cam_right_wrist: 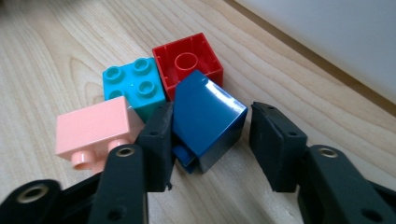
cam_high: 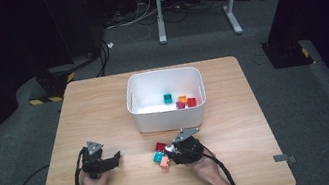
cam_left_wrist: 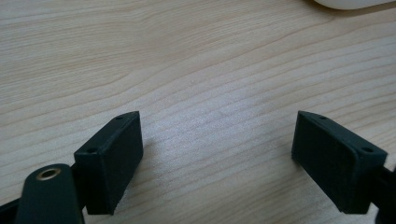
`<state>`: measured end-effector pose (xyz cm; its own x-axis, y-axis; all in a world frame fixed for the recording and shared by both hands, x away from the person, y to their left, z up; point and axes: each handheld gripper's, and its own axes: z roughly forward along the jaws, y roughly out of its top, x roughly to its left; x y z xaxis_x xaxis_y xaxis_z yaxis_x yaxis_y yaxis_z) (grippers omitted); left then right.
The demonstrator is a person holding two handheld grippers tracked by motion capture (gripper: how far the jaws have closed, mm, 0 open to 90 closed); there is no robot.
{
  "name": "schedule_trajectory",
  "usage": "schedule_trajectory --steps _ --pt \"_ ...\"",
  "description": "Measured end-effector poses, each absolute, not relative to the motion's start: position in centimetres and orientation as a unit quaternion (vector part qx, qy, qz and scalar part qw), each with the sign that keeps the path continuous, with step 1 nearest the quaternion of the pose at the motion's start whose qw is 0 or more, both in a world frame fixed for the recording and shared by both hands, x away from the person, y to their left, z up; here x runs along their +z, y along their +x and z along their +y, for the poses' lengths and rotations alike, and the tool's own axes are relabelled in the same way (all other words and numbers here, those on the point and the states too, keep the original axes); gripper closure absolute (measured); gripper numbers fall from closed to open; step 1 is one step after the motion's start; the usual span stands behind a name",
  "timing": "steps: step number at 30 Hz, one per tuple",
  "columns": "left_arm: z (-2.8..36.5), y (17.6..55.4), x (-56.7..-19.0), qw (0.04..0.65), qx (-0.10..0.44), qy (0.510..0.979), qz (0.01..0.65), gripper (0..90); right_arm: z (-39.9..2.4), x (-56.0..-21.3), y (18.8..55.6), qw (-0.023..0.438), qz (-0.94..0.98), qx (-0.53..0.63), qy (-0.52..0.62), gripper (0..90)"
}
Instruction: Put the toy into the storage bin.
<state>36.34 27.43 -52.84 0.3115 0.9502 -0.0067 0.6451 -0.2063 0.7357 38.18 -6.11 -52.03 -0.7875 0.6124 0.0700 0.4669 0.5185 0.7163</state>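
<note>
- The right gripper (cam_right_wrist: 208,140) is standing over a dark blue glossy plastic brick (cam_right_wrist: 205,119) on the light wooden table (cam_high: 104,107). Its jaws are half open around the brick: one pad is touching it, the other is a little apart, so it is not yet gripped.
- A pink brick (cam_right_wrist: 93,130), a turquoise studded brick (cam_right_wrist: 133,86) and a red brick (cam_right_wrist: 187,63) are lying just beside it, probably waiting for sorting.
- The left gripper (cam_left_wrist: 217,154) is resting wide open and empty, likely keeping out of the way.
- Farther away, the white plastic box (cam_high: 138,114) is holding a turquoise (cam_high: 168,98), an orange (cam_high: 182,99), a magenta (cam_high: 180,105) and a red block (cam_high: 191,101).
</note>
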Motion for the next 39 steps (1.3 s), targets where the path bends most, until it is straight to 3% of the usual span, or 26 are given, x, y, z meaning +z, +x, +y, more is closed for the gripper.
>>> schedule_trajectory --steps 4,15,39 --pt "27.4 36.3 -52.8 0.327 0.233 0.741 0.538 16.6 -6.0 -52.0 38.1 0.105 0.868 0.375 0.307 57.6" --pt "27.4 36.3 -52.8 0.326 0.233 0.742 0.538 16.6 -6.7 -51.2 37.9 0.115 0.865 0.383 0.303 59.4" --pt "27.4 36.3 -52.9 0.328 0.233 0.740 0.539 16.6 -10.2 -44.8 38.7 0.108 0.843 0.427 0.309 59.3"
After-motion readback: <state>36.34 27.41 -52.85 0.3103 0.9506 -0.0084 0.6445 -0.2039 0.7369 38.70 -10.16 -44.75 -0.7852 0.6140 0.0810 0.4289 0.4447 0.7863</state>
